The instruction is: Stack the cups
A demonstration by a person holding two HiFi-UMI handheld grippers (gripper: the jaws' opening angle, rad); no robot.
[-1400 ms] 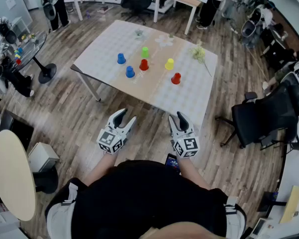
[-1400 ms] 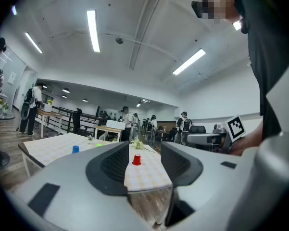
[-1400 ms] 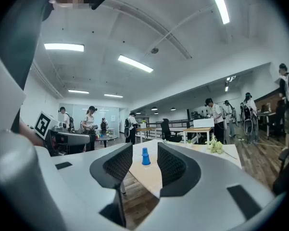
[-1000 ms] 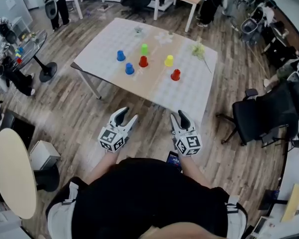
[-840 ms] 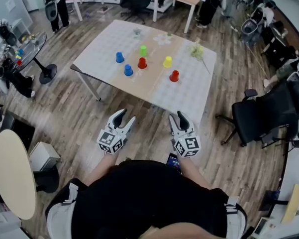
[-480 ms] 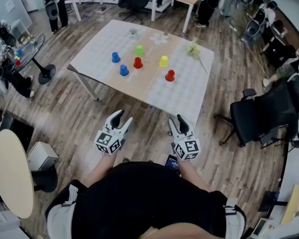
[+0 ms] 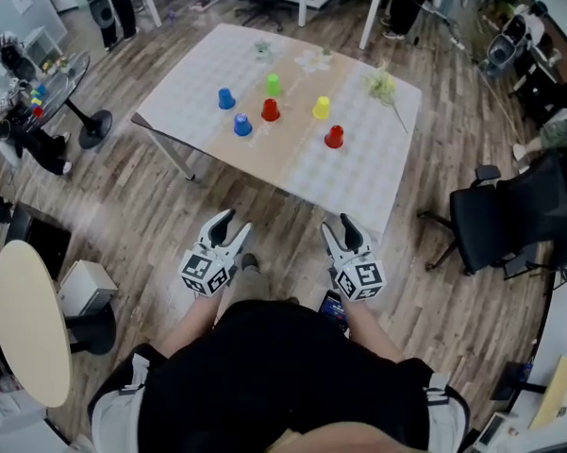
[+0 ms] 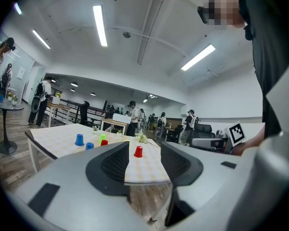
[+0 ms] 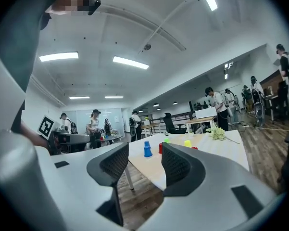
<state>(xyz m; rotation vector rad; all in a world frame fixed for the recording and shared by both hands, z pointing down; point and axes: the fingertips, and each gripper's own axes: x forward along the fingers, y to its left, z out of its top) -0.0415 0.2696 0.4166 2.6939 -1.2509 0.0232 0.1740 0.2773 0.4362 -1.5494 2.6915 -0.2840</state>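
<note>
Task not started, nothing stacked. Six cups stand singly on the counter point(image 7: 358, 179), all apart: far blue cup point(image 7: 225, 98), near blue cup point(image 7: 242, 125), green cup point(image 7: 274, 85), middle red cup point(image 7: 270, 109), yellow cup point(image 7: 321, 108), right red cup point(image 7: 334, 137). Left gripper point(image 7: 230, 225) and right gripper point(image 7: 341, 230) hang over the floor near the person, well short of the counter. Left jaws apart, empty. Right jaws have just been opening, nothing between them. All stacking left.
</note>
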